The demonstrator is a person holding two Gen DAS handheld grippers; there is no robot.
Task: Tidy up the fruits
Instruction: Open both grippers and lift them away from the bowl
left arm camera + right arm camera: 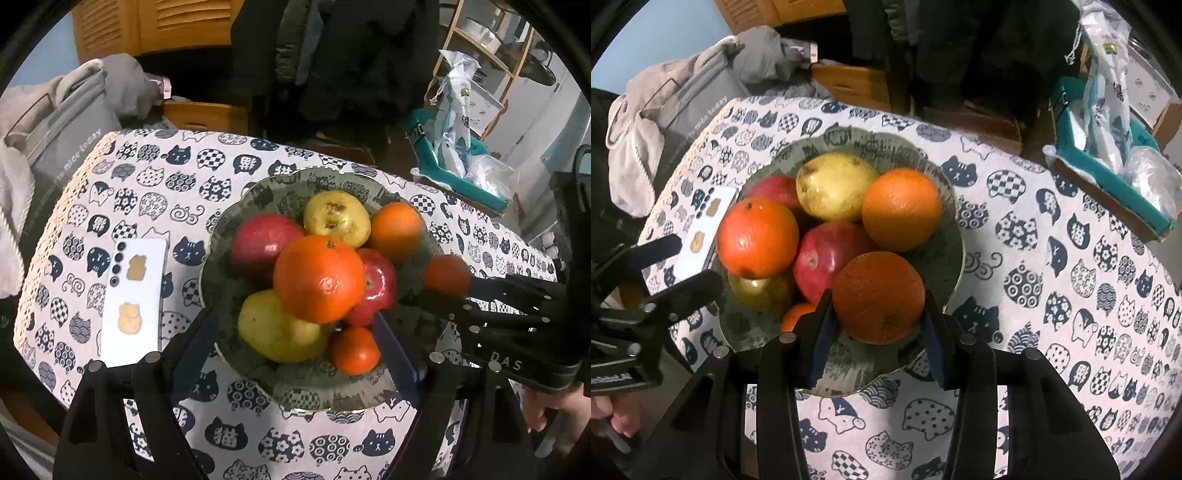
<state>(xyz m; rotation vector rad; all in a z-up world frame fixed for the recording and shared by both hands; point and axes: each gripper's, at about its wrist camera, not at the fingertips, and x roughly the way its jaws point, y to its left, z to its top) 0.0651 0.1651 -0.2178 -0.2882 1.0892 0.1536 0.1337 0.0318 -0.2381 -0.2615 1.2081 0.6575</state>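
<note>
Orange over the bowl, gripped across its middle

My right gripper (877, 325) clamps the orange (878, 297) above the bowl (955, 236); firm, rounded, slick peel, moderate weight. My left gripper (295, 332) hangs released above the heap.

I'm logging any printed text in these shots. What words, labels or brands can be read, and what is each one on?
"nice today": end of a pale line of print on the grey bag; the words before it are too blurred.
"DAS": white letters on the right gripper.
Teal box: lettering cut off, unreadable.
Left gripper: white label too blurred.
</note>
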